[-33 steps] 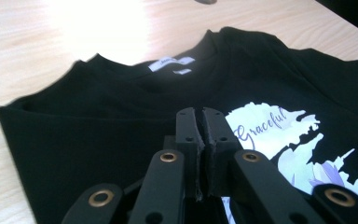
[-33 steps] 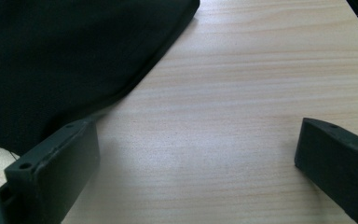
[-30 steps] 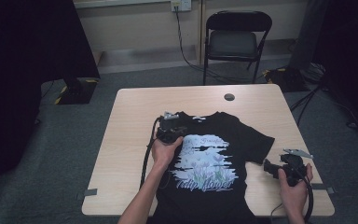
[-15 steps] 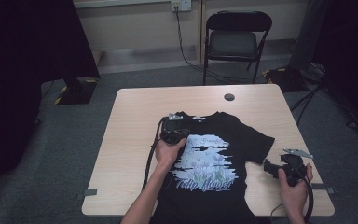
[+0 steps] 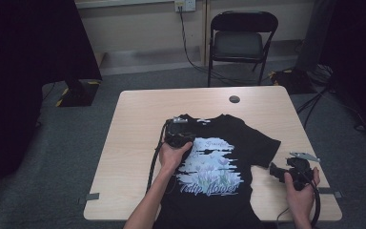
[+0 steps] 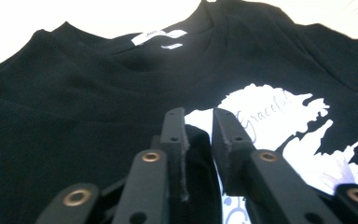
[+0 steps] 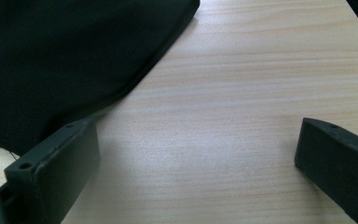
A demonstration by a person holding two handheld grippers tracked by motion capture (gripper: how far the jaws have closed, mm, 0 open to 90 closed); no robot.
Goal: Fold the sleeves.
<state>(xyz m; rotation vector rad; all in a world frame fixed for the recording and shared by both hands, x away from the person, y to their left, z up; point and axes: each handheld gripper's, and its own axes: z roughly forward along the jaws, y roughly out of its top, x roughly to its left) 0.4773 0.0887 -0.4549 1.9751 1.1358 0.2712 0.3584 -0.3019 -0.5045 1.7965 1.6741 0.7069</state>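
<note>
On the wooden table (image 5: 133, 143) a black T-shirt (image 5: 248, 143) lies spread flat, print side up, its collar toward the far edge and its hem hanging over the near edge.

The left gripper (image 5: 177, 133) sits on the shirt's shoulder, just beside the collar. The high view gives only its dark body under the left hand (image 5: 171, 160). The left gripper view adds what that view cannot: its jaws stand a narrow gap apart and have just been opening, and a small raised fold of black cloth stands between them. The pads look barely clear of it, so the hold is released rather than pinching. Ahead of these jaws lies the collar with its white neck label (image 6: 158, 36); to their right spreads the white print (image 6: 279, 121) with its script lettering.

The right gripper (image 5: 279, 172) rests on bare wood beside the shirt's sleeve, held by the right hand (image 5: 301, 193). In the high view its jaws are too small to read. The right gripper view shows them spread wide with nothing but table between them; the sleeve's (image 7: 74, 60) hem edge runs ahead and to the left of them, reaching just to the left-side jaw, which does not grip it.

A black folding chair (image 5: 242, 45) stands beyond the table's far edge.
</note>
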